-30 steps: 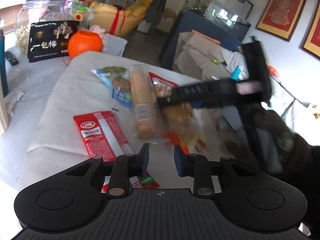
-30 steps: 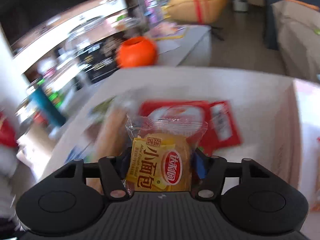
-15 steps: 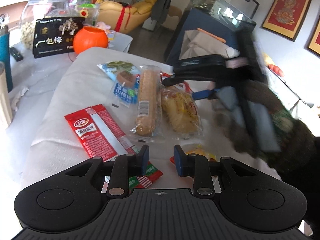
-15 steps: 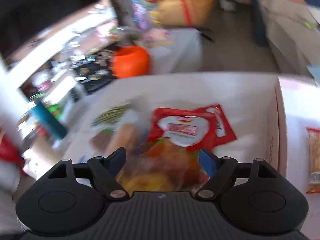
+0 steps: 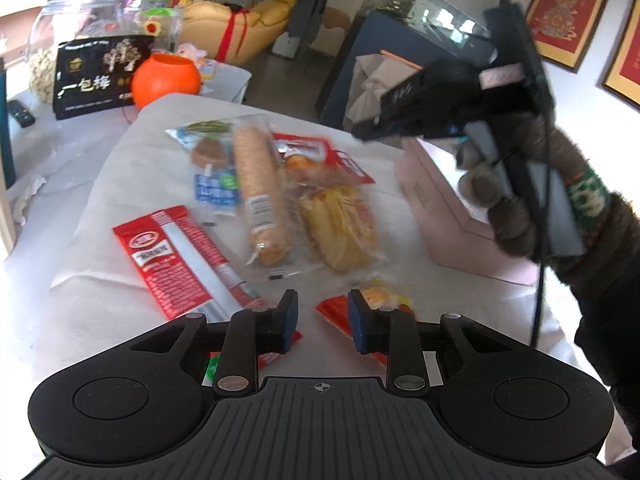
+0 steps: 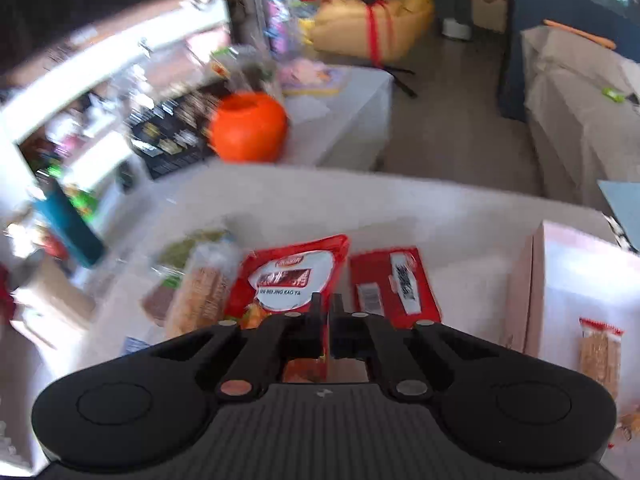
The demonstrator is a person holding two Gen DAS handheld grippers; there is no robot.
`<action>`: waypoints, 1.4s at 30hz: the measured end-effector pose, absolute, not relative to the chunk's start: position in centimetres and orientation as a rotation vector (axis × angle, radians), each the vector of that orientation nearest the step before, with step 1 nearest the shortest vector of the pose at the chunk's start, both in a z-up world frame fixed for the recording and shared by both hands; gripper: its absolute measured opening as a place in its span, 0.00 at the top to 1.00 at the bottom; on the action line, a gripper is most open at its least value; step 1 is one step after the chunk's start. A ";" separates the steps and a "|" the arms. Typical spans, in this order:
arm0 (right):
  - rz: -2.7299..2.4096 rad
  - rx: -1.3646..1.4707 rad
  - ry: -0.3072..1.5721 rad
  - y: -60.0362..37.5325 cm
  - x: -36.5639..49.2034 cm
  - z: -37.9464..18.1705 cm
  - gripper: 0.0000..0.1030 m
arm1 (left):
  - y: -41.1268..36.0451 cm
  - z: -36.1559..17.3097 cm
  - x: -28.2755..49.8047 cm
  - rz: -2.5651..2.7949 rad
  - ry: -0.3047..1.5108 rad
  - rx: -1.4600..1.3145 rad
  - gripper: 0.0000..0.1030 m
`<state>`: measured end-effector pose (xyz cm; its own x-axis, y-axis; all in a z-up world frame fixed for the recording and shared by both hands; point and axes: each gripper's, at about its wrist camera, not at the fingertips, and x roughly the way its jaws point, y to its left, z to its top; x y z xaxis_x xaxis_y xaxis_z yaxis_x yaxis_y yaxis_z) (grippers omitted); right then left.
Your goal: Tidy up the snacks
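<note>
On the white table (image 5: 100, 280) most of the snacks lie loose: a red stick pack (image 5: 176, 260), a long biscuit roll (image 5: 260, 196), a bread bag (image 5: 340, 228), a blue-labelled pack (image 5: 212, 176) and two red pouches (image 6: 292, 276) beyond them. At the table's right side stands a pink box (image 6: 536, 280) – the right wrist view shows one cracker pack (image 6: 600, 352) already inside it, so the sorting looks barely begun. Right gripper (image 6: 327, 320) hangs above the pile with its fingers pressed together and nothing between them. Left gripper (image 5: 319, 316) sits low over the near edge, its fingers slightly apart and empty – a small red-and-yellow pack (image 5: 380, 300) lies just under them. Nearly everything is left to move, I judge.
</note>
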<state>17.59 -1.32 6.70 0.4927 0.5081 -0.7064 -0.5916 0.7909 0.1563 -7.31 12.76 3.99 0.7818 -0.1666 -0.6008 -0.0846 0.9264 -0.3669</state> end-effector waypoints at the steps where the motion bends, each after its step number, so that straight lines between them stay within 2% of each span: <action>1: 0.680 -0.103 0.810 -1.9 17.2 7.3 0.98 | 12.5 4.1 -7.3 -0.048 0.676 -0.388 0.70; 5: 0.717 -0.077 0.815 -2.7 16.7 8.1 0.96 | 12.2 4.5 -7.4 -0.036 0.670 -0.379 0.70; 7: 0.708 -0.070 0.845 -2.3 17.4 7.5 0.83 | 12.2 4.8 -7.5 -0.013 0.665 -0.364 0.70; 9: 0.669 -0.032 0.900 -1.9 18.3 6.2 0.39 | 12.3 5.0 -7.6 0.024 0.657 -0.345 0.70; 10: 0.638 -0.003 0.922 -1.7 18.7 5.5 0.33 | 12.5 5.0 -7.7 0.045 0.651 -0.339 0.70; 14: 0.546 0.117 1.027 -0.3 20.7 2.3 0.31 | 13.7 5.0 -7.5 0.080 0.639 -0.346 0.70; 17: 0.481 0.140 1.004 1.8 21.1 1.4 0.18 | 14.1 4.9 -7.0 0.075 0.637 -0.348 0.70; 22: 0.444 -0.076 0.946 5.9 21.0 0.5 0.08 | 14.2 4.3 -7.0 0.046 0.643 -0.362 0.70; 23: 0.447 -0.124 0.935 6.2 20.7 0.4 0.08 | 14.3 4.2 -7.1 0.044 0.644 -0.366 0.70; 25: 0.475 -0.175 0.913 6.0 20.4 0.6 0.20 | 14.4 3.9 -7.3 0.045 0.647 -0.373 0.70; 27: 0.539 -0.190 0.905 4.9 19.8 1.3 0.49 | 14.6 3.9 -7.4 0.049 0.649 -0.378 0.70; 28: 0.557 -0.195 0.901 4.3 19.5 1.8 0.52 | 14.7 3.9 -7.5 0.051 0.648 -0.380 0.70; 30: 0.598 -0.189 0.876 3.0 18.8 3.2 0.73 | 14.6 4.0 -7.6 0.052 0.646 -0.386 0.70; 32: 0.630 -0.181 0.841 1.5 17.9 4.8 0.81 | 14.4 4.2 -7.6 0.049 0.644 -0.387 0.70; 33: 0.649 -0.171 0.825 0.7 17.4 5.7 0.94 | 14.2 4.3 -7.6 0.046 0.644 -0.386 0.70; 34: 0.671 -0.161 0.815 0.0 17.0 6.5 0.99 | 14.0 4.4 -7.6 0.039 0.646 -0.385 0.70; 42: 0.739 -0.136 0.760 -4.5 14.1 10.1 0.99 | 11.6 5.4 -7.4 -0.013 0.657 -0.346 0.70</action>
<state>14.05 -4.54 10.13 0.4893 0.5591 -0.6693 -0.6531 0.7435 0.1437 -7.43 11.56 5.36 0.7939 -0.1203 -0.5960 -0.0964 0.9429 -0.3188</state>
